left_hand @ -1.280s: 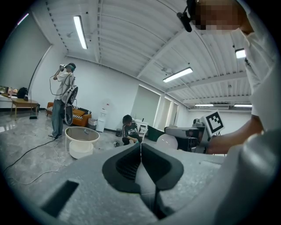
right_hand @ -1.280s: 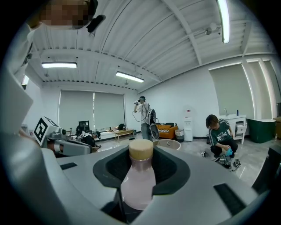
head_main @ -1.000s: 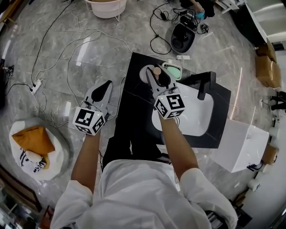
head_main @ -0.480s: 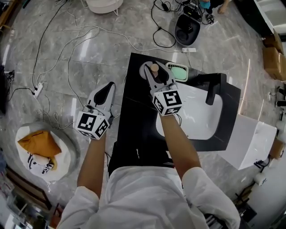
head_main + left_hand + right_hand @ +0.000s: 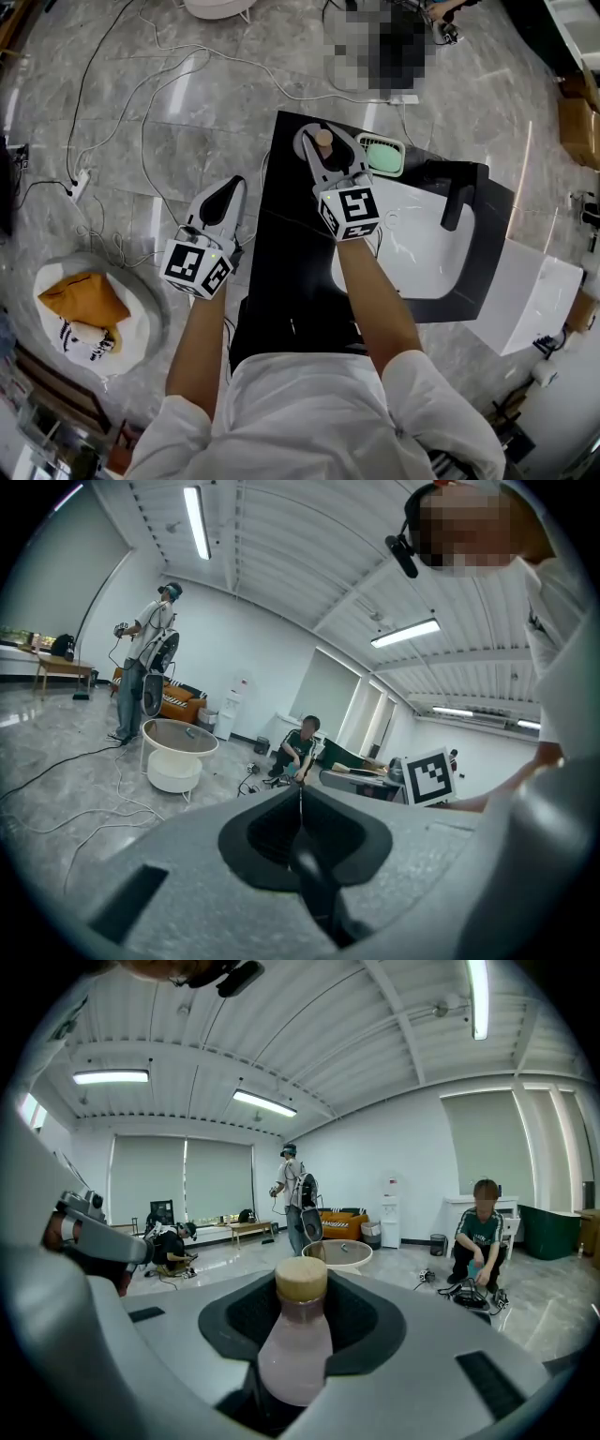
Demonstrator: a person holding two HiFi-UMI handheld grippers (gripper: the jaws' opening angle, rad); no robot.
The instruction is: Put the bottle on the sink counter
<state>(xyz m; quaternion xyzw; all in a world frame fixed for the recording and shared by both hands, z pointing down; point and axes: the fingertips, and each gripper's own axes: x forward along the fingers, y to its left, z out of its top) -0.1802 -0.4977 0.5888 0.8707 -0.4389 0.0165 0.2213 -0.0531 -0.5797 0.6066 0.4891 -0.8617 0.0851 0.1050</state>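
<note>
The base of the bottle [image 5: 294, 1354] is hidden inside the right gripper [image 5: 325, 141]; only its cap is seen in the head view.

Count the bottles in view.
1: a pink bottle with a tan cap, gripped between the right gripper's jaws over a corner of the sink counter. No other shows.

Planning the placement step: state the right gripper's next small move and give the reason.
Probably lower the right gripper straight down to set the bottle on the counter. The bottle stands upright between its jaws, over the counter's far corner, beside the green dish and clear of the sink. Whether its base already touches cannot be told.
</note>
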